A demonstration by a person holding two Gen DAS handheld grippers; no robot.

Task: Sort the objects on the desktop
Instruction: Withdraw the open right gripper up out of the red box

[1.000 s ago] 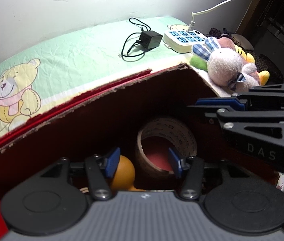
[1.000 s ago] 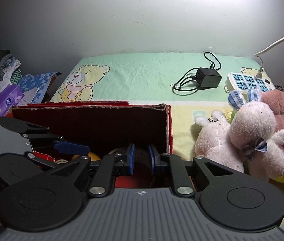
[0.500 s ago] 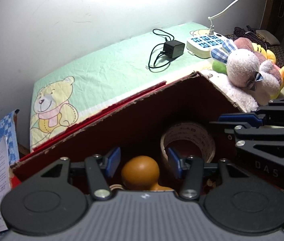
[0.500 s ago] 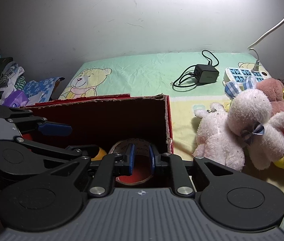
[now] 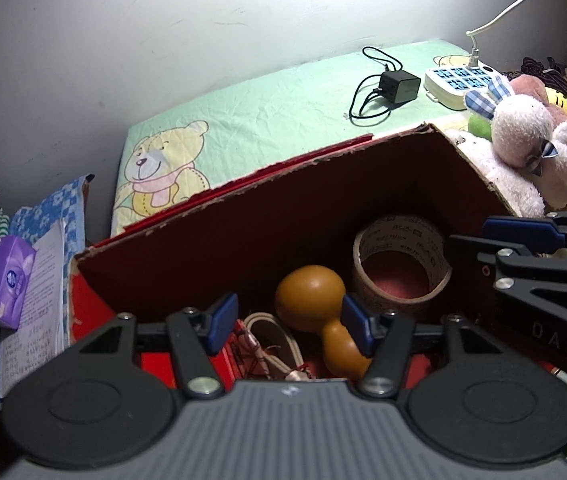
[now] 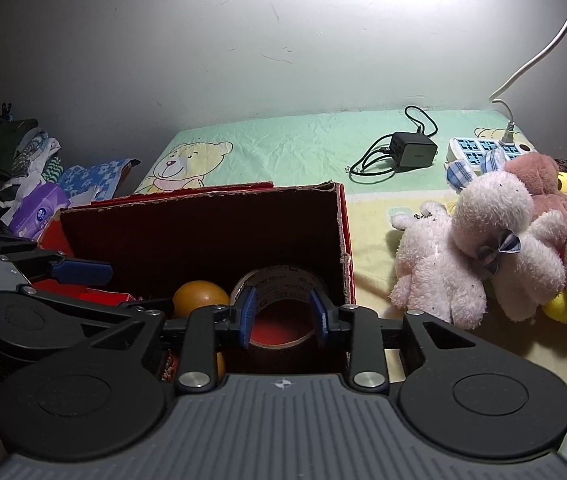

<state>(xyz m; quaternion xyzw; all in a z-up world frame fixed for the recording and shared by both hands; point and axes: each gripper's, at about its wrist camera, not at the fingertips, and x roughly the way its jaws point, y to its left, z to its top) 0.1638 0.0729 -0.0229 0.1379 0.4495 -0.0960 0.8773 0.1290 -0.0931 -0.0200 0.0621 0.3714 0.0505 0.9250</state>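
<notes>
An open red cardboard box stands on the bear-print sheet. In it lie a brown tape roll, an orange gourd-shaped toy and a cream woven cord. My left gripper hovers open over the box's near side, with the gourd's neck beside its right pad and nothing held. My right gripper is open above the tape roll, its blue pads on either side of the roll in view. The gourd sits left of it. Each gripper shows in the other's view: the right gripper, the left gripper.
Several plush toys are piled right of the box. A black charger with its cable and a white power strip lie at the back right. A purple tissue pack, papers and clothes are heaped at the left.
The right gripper's pads have spread from nearly shut to open, with the tape roll now lying in the box. Both grippers have drawn back and up, so more of the box shows.
</notes>
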